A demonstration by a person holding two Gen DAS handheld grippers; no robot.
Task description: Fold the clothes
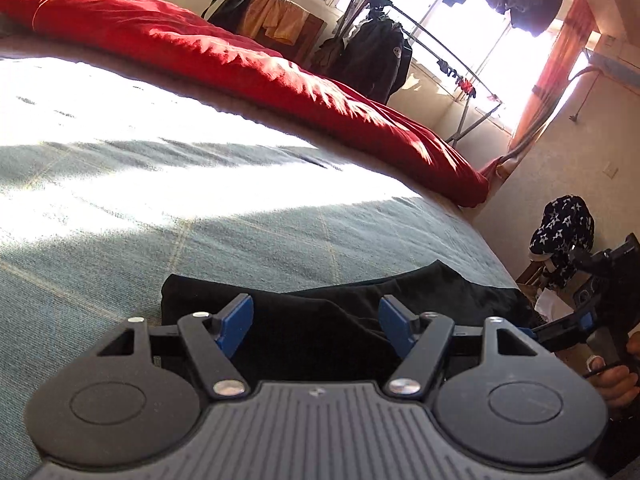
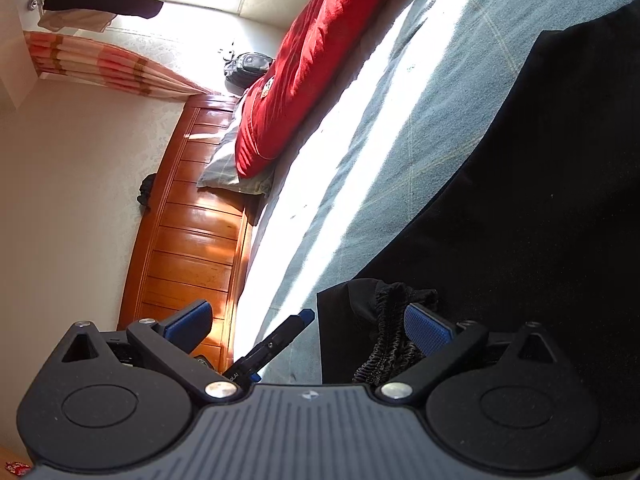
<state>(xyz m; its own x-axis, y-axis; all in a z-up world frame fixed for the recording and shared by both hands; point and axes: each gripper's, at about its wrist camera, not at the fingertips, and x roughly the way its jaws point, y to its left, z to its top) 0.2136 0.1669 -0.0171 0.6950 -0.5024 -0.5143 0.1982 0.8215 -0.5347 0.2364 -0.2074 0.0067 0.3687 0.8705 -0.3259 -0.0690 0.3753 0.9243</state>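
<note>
Both jaws stand open, empty: the black soft fabric garment [image 1: 400,300] lies released before them on the grey-green checked bed [image 1: 200,220], probably for the next fold.

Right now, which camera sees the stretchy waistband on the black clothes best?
The right wrist view: the gathered elastic waistband sits close up beside a blue pad. The left wrist view shows only the flat black garment, no waistband visible.

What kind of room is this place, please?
Most likely a bedroom at home: a bed with a grey-green cover and a red quilt, a wooden headboard, and a clothes rack by the window.
</note>
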